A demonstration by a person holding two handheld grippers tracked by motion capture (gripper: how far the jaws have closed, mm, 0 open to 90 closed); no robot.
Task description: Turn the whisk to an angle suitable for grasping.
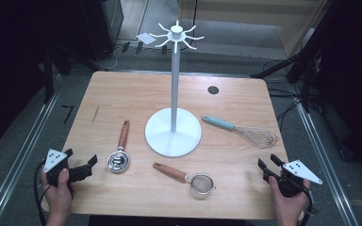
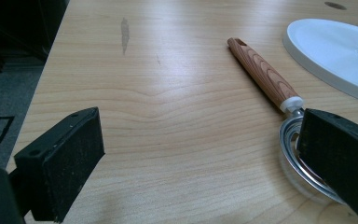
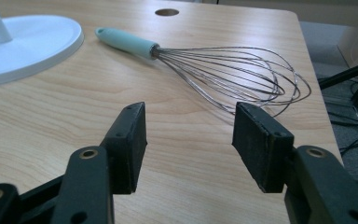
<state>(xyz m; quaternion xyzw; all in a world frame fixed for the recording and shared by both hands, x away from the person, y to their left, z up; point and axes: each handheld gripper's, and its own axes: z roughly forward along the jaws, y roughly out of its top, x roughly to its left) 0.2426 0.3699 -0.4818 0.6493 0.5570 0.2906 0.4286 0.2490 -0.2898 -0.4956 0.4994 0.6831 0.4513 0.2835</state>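
Wooden worktop (image 1: 122,94) carries a white stand (image 1: 173,132) at centre: round base, tall post, ring of hooks at the top, all hooks bare.

Left gripper (image 1: 86,168) sits at the near left corner of the worktop, held in the person's left hand (image 1: 59,193), jaws pointing toward the middle. Jaws stand wide apart with only bare wood between them. Nearest item is a wooden-handled utensil with a round metal head (image 1: 119,157), lying flat between the left gripper and the stand base, handle pointing away from the person. In the left gripper view the round metal head (image 2: 293,149) lies just behind the right-hand jaw, partly hidden by it; whether the jaw touches it cannot be told. The wooden handle runs up toward the stand base and stays apart from it.

Right gripper (image 1: 268,165) sits at the near right corner, held in the person's right hand (image 1: 287,200). Jaws are partly open, nothing between them. Nearest item is a whisk (image 1: 245,132) with a pale teal handle, lying flat to the right of the stand base, wires pointing toward the right edge. In the right gripper view the whisk (image 3: 214,70) lies just beyond the jaw tips, not touching them.

A small mesh strainer with a wooden handle (image 1: 188,178) lies near the front edge, between the two grippers and well apart from both.
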